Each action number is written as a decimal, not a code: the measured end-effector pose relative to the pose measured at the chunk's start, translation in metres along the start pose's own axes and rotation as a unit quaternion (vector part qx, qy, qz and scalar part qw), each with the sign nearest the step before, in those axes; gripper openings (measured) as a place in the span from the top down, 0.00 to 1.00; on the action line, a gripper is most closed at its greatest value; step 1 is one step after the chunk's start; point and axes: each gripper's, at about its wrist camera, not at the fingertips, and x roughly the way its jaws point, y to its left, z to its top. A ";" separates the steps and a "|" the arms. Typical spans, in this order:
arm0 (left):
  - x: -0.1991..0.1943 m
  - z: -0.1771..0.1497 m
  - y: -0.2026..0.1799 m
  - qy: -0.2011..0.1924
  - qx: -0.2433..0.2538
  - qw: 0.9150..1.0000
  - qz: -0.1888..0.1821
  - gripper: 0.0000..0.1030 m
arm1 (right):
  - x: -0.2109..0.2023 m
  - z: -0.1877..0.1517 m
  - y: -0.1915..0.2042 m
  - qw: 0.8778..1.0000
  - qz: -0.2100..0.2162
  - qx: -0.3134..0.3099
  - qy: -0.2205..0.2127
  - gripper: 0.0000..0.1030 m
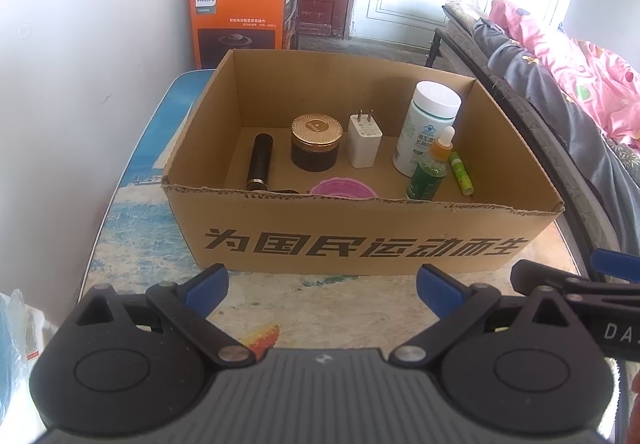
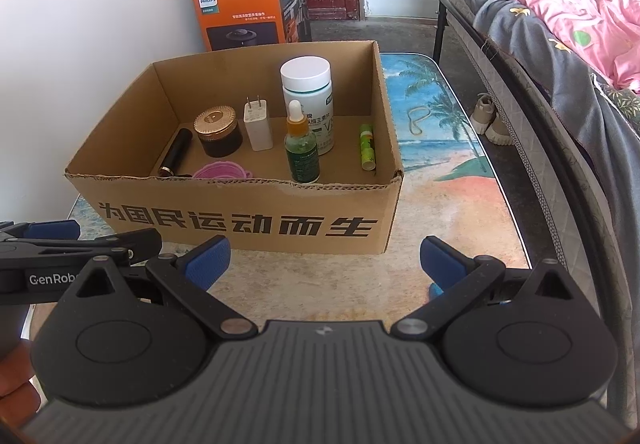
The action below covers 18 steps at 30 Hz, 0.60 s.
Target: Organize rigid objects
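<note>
An open cardboard box (image 1: 360,240) (image 2: 240,224) stands on the table. Inside it are a black tube (image 1: 260,162) (image 2: 175,157), a dark jar with a gold lid (image 1: 316,142) (image 2: 218,132), a white plug adapter (image 1: 364,140) (image 2: 257,126), a white pill bottle (image 1: 428,124) (image 2: 308,96), a green dropper bottle (image 1: 430,168) (image 2: 301,148), a small green tube (image 1: 461,173) (image 2: 367,146) and a pink round thing (image 1: 342,190) (image 2: 222,170). My left gripper (image 1: 322,288) is open and empty in front of the box. My right gripper (image 2: 324,260) is open and empty beside it.
The table has a beach-print cover (image 2: 440,132). A rubber band (image 2: 416,120) lies on it right of the box. An orange Philips carton (image 1: 244,8) (image 2: 248,4) with cloth stands behind. A bed with pink and grey bedding (image 1: 580,84) (image 2: 560,24) runs along the right.
</note>
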 end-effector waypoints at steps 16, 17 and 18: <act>0.003 -0.001 0.000 0.006 -0.003 1.000 0.005 0.02 | 0.006 -0.001 0.001 1.000 0.002 0.001 0.007 0.01; 0.004 -0.001 0.000 0.006 -0.003 1.000 0.005 0.02 | 0.006 -0.001 0.000 1.000 0.003 0.000 0.007 0.01; 0.004 -0.001 0.000 0.007 -0.003 1.000 0.005 0.02 | 0.007 -0.001 0.000 1.000 0.003 0.000 0.007 0.01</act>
